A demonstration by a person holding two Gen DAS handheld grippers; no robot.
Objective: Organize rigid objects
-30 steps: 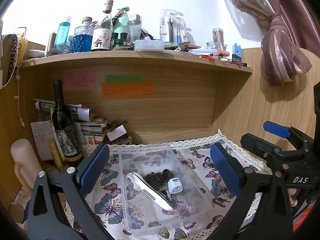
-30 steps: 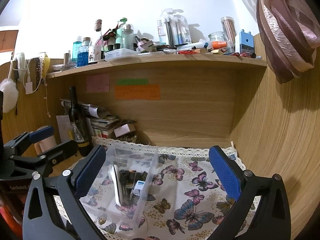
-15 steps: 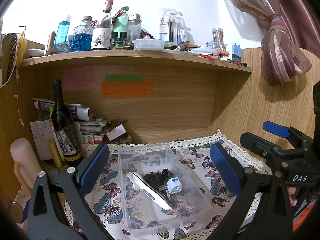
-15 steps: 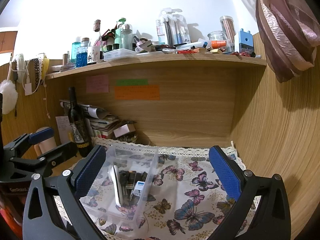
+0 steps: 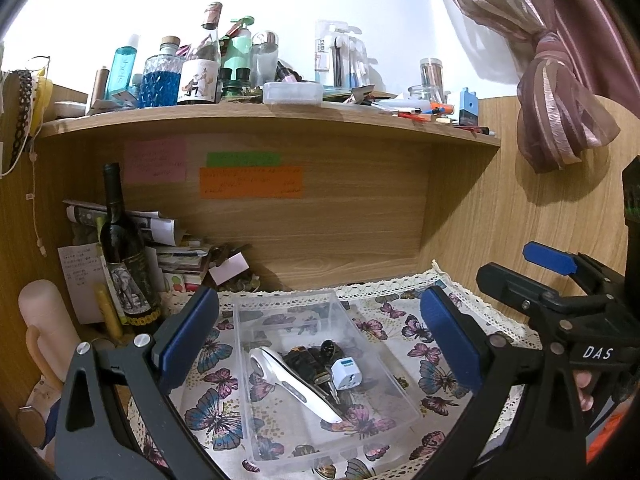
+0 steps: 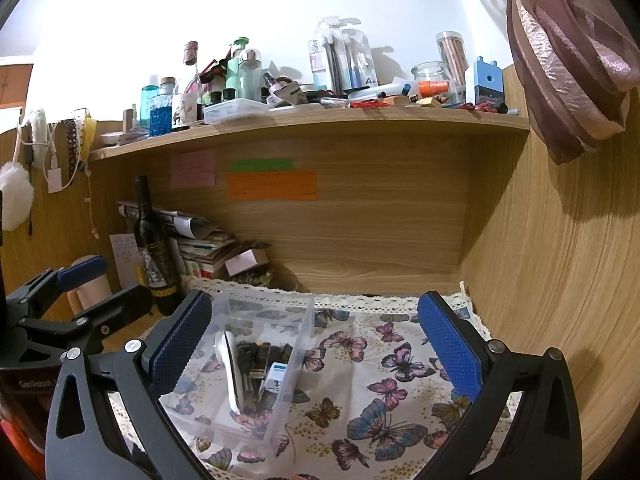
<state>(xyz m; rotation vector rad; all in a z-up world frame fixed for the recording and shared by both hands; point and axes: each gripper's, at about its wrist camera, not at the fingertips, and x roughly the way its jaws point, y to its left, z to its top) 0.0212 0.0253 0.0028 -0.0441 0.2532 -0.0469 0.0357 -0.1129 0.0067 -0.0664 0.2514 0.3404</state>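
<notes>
A clear plastic bin (image 5: 288,312) (image 6: 304,320) lies on a butterfly-print cloth (image 5: 400,332) (image 6: 380,400). Inside it are a white handled tool (image 5: 292,384) (image 6: 232,376), a white and blue plug adapter (image 5: 347,374) (image 6: 275,376) and a cluster of dark keys and small items (image 5: 308,358) (image 6: 256,356). My left gripper (image 5: 320,336) hovers open above the bin, holding nothing. My right gripper (image 6: 316,340) is open too, over the cloth at the bin's right side. Each gripper shows at the edge of the other's view.
A dark wine bottle (image 5: 124,256) (image 6: 154,252) stands at the left beside stacked papers (image 5: 176,248). A crowded wooden shelf (image 5: 260,114) (image 6: 320,120) overhangs the desk. Wood panels close the back and right (image 6: 560,280). A tied curtain (image 5: 560,112) hangs at the upper right.
Both views have barely shifted; the right wrist view has drifted slightly. Both grippers stay open and the bin's contents have not moved.
</notes>
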